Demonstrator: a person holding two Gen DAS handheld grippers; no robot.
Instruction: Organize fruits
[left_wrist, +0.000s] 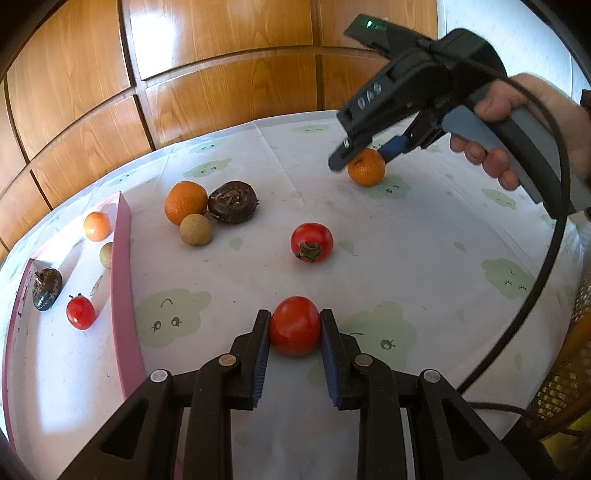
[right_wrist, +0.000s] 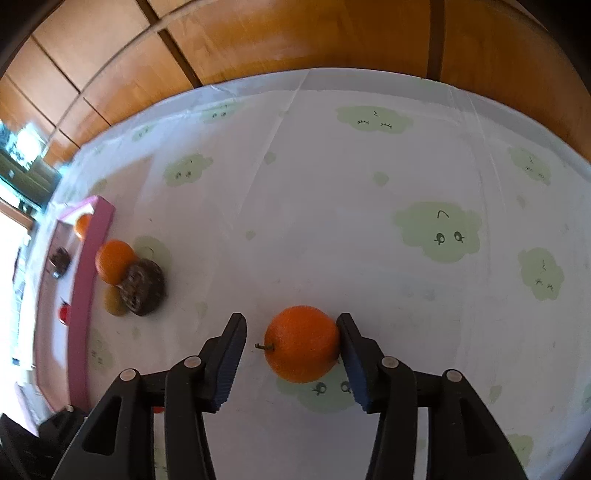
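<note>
My left hand-held gripper (left_wrist: 294, 326) is clamped on a red tomato (left_wrist: 294, 325), both pads pressing its sides, near me on the desk (left_wrist: 424, 236) with its cloud-patterned cloth. My right hand-held gripper (right_wrist: 291, 345) stands partly open around an orange (right_wrist: 302, 343) farther off to the right: the right pad touches the fruit, the left pad stands clear of it, so it has no grip.

A pink tray (left_wrist: 122, 258) at the left already holds a small orange (left_wrist: 96, 226), a tomato (left_wrist: 80, 312), a dark fruit (left_wrist: 46, 288) and a tan one (left_wrist: 106, 254). Loose on the desk lie another orange (left_wrist: 185, 202), a dark fruit (left_wrist: 232, 202), a tan fruit (left_wrist: 195, 229) and a second tomato (left_wrist: 311, 242).

I judge sorting is midway. Next, my left hand should carry its tomato left into the tray; my right must close squarely on its orange before lifting.
</note>
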